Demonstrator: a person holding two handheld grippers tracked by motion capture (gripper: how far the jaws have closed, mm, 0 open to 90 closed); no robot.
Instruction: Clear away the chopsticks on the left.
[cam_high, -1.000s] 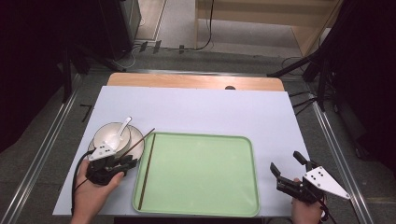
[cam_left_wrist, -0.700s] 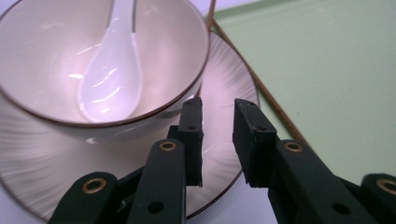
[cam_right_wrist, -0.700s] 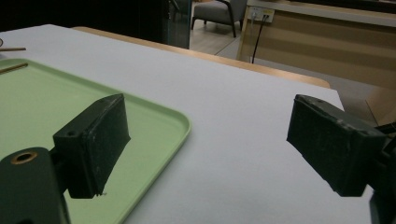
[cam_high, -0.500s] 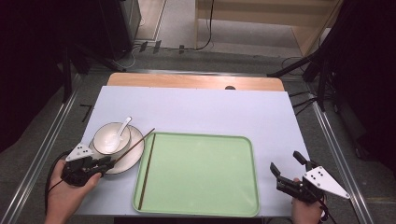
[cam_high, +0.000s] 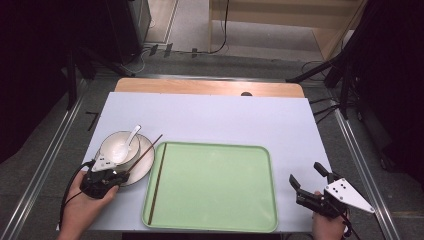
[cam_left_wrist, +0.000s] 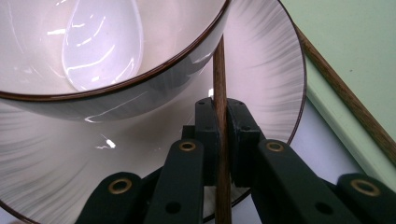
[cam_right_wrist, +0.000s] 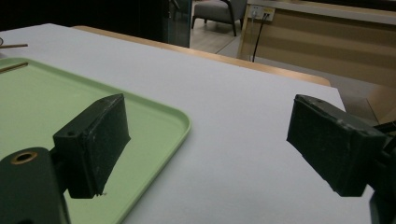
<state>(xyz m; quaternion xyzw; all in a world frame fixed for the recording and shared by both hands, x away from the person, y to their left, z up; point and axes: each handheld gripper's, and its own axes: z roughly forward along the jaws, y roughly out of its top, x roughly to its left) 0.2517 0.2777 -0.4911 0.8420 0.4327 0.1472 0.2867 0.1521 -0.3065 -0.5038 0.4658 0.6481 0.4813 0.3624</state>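
Note:
A white bowl (cam_high: 117, 145) with a white spoon (cam_high: 131, 136) in it stands on a white plate (cam_high: 142, 167) at the table's left. One wooden chopstick (cam_high: 148, 149) leans across the plate's rim. My left gripper (cam_high: 121, 176) sits at the plate's near edge; its jaws have just been closing. In the left gripper view they (cam_left_wrist: 219, 105) press on that chopstick (cam_left_wrist: 218, 70) beside the bowl (cam_left_wrist: 154, 74). A second chopstick (cam_high: 157, 184) lies along the left rim of the green tray (cam_high: 260, 150). My right gripper (cam_high: 305, 172) rests open at the near right, nothing between its fingers.
The green tray (cam_right_wrist: 154, 116) takes up the middle of the white table top (cam_high: 225, 117). A wooden strip (cam_high: 200, 87) runs along the far edge. Metal rails flank the table on both sides, with dark stands and cables beyond.
My left gripper swung out to the left of the plate, then came back to its near edge and shut on the leaning chopstick. The right gripper has stayed put.

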